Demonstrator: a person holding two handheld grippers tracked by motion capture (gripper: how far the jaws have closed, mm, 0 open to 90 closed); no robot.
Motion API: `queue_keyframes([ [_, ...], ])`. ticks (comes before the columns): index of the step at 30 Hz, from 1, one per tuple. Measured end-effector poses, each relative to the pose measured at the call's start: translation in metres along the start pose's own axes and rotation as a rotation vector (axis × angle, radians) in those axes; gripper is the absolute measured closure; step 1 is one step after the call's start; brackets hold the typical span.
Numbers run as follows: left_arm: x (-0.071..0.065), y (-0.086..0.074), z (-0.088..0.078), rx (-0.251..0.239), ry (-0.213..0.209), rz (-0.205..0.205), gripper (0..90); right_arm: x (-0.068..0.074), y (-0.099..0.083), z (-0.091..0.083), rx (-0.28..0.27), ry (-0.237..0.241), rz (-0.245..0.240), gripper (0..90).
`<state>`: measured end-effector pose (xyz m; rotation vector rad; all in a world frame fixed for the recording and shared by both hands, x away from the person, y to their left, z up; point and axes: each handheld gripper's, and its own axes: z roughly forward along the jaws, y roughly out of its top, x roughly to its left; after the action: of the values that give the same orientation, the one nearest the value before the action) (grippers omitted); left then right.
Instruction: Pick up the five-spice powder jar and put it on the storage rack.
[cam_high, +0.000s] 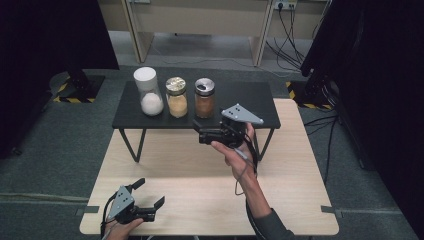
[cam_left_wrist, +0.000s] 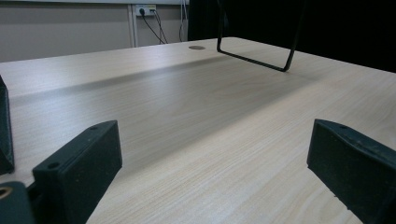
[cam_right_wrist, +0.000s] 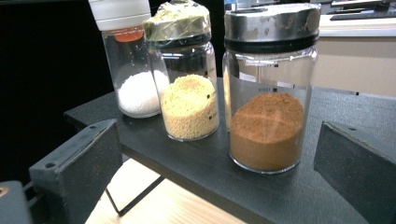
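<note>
Right gripper (cam_high: 201, 134) lines up on the glass jar of brown powder with a steel lid (cam_right_wrist: 268, 88).

Approach step, by my reading: its jaws gape wide and empty, short of the jar standing rightmost of three on the black raised shelf (cam_high: 250, 102). Next, advance to straddle the glass, then close. Left gripper (cam_high: 150, 192) rests wide-jawed on the pale wooden tabletop (cam_high: 200, 180).

Room's pretty dim with dark corners in the high view; the wooden table (cam_high: 200, 185) stays evenly lit; soft shadow band across it in the left gripper view; jar lids (cam_right_wrist: 271, 21) catch glare; near jaws blurry.
</note>
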<state>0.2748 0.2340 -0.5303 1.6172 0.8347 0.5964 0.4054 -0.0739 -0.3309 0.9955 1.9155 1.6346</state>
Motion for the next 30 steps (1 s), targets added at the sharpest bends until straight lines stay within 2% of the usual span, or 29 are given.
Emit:
queue_keyframes([
  [17, 0.000, 0.000, 0.000, -0.001, 0.001, 0.000, 2.5, 0.003, -0.027, -0.010, -0.004, 0.029, 0.004, 1.3],
  [30, 0.000, 0.000, 0.000, -0.002, 0.000, 0.000, 2.5, 0.007, -0.041, -0.015, -0.004, 0.050, 0.004, 1.3],
])
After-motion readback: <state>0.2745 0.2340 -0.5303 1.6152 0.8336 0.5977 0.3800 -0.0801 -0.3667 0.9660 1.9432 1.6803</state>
